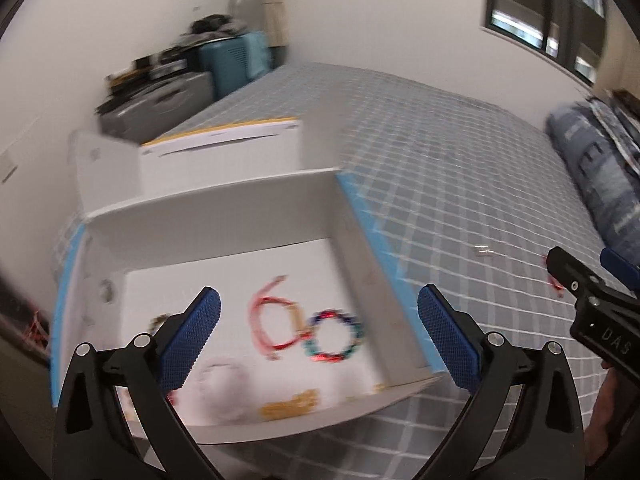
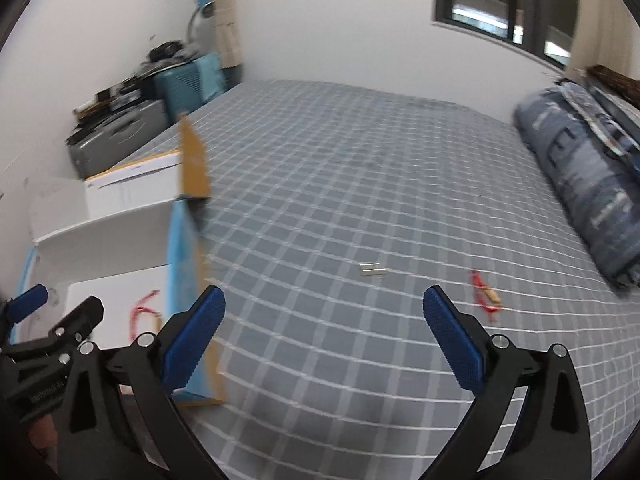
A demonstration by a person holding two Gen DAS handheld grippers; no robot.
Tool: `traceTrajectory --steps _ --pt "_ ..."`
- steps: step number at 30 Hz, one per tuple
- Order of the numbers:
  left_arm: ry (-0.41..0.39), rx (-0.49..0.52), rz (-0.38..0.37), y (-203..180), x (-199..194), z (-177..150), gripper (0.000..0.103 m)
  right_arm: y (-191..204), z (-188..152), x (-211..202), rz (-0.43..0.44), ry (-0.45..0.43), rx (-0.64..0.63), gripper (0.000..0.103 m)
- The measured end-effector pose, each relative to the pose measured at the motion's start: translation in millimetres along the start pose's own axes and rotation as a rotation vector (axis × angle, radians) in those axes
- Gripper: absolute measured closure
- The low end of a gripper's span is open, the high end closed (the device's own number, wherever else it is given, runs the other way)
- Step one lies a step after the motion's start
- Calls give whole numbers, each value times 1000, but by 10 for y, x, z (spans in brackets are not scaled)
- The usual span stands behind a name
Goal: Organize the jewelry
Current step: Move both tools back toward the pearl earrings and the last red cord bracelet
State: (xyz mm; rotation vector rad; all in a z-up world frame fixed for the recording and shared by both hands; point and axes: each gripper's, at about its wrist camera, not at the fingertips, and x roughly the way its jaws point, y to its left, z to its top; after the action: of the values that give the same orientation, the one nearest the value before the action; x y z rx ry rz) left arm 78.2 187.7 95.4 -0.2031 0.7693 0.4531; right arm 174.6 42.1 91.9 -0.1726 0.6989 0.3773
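Note:
A white open box stands on the checked bed; it also shows in the right wrist view. Inside lie a red cord bracelet, a multicoloured bead bracelet, a pale bracelet and a gold piece. My left gripper is open and empty above the box. My right gripper is open and empty over the bed. A small silver piece and a red-and-tan piece lie on the bed ahead of it. The right gripper shows at the edge of the left wrist view.
A second white box with a yellow edge stands behind the first. A rolled blue quilt lies along the bed's right side. Cases and clutter stand at the far left by the wall. A window is at the back.

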Motion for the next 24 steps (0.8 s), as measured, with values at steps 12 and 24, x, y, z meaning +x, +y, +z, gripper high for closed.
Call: traceTrajectory --steps 12,24 --pt "55 152 -138 -1496 619 166 6 -1597 -169 382 -172 79 183 8" --pt "150 209 -153 -2266 1593 407 6 -2177 -124 1246 -188 183 200 8"
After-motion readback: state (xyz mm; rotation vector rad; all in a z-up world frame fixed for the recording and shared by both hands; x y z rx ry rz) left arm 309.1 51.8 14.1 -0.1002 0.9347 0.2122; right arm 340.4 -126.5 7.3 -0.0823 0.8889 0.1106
